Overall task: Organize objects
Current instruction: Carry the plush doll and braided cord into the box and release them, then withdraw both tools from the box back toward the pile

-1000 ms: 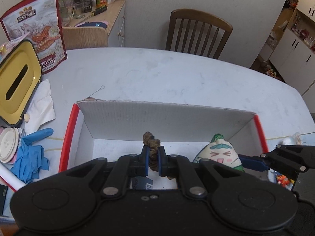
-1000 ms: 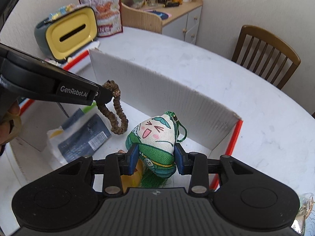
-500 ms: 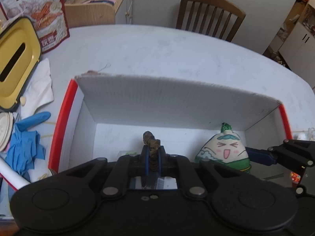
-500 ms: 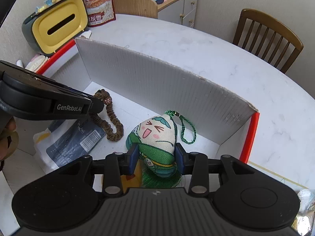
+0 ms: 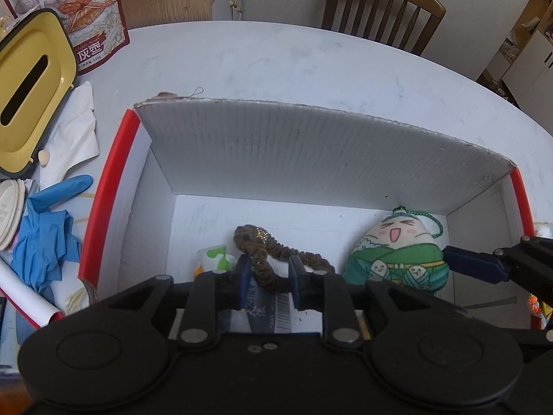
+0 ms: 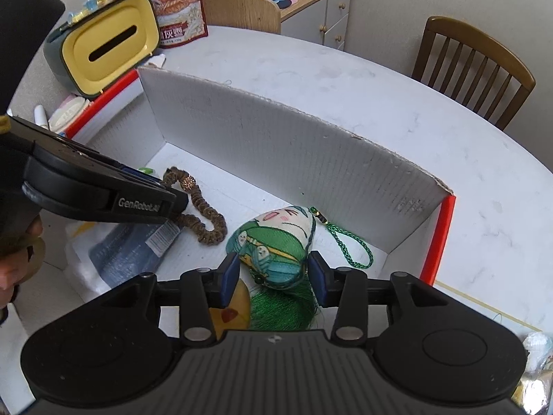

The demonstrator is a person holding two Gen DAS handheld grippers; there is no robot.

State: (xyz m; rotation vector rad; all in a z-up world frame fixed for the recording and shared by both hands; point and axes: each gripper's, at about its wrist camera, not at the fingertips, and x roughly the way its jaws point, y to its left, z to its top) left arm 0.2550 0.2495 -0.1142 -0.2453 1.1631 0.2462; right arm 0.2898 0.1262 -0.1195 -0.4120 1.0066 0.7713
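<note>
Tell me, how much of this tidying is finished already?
Two items look freshly dropped off: the brown scrunchie and the green plush toy lie in the white box, each between opened fingers of the left gripper and right gripper. A dark packet lies there too. Blue gloves and tissues beside the box look left over.

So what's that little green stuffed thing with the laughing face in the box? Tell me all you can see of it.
The plush toy looks like soft fabric: a cream top with a laughing cartoon face and pink cheeks, a green wrap below with small faces printed on it. A green braided cord loop hangs from its tip and a green tassel from its base. It lies on the floor of the white cardboard box, between the open fingers of the right gripper, apart from the brown scrunchie.
</note>
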